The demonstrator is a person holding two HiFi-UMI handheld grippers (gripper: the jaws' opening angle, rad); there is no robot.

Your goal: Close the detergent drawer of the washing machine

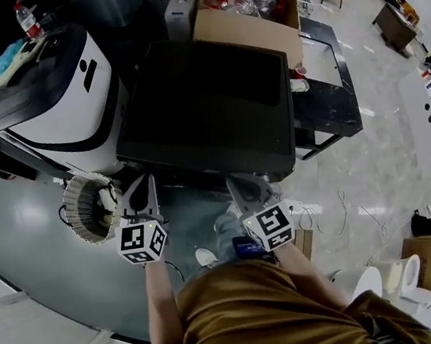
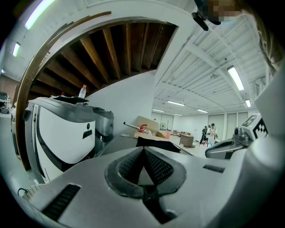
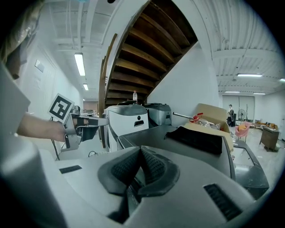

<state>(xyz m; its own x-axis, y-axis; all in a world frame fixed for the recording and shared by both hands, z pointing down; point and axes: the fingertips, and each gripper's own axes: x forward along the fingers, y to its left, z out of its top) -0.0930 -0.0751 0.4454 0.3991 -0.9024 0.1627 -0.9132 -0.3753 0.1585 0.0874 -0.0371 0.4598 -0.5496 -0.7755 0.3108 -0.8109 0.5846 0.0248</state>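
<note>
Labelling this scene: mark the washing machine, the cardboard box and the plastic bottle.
washing machine (image 1: 206, 101), head view, its dark top.
cardboard box (image 1: 244, 31), head view, near side wall.
plastic bottle (image 1: 28, 20), head view, its body.

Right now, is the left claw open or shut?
Shut. The left claw has both pads pressed together in the left gripper view, with nothing between them.

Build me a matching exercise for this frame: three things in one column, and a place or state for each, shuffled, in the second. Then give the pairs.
Things:
A. plastic bottle
B. cardboard box
C. left hand-held gripper

Places or states:
1. jaws shut, nothing between them
2. standing on the white appliance
3. open-topped, beyond the washing machine's far edge

Pairs: A-2, B-3, C-1.
</note>
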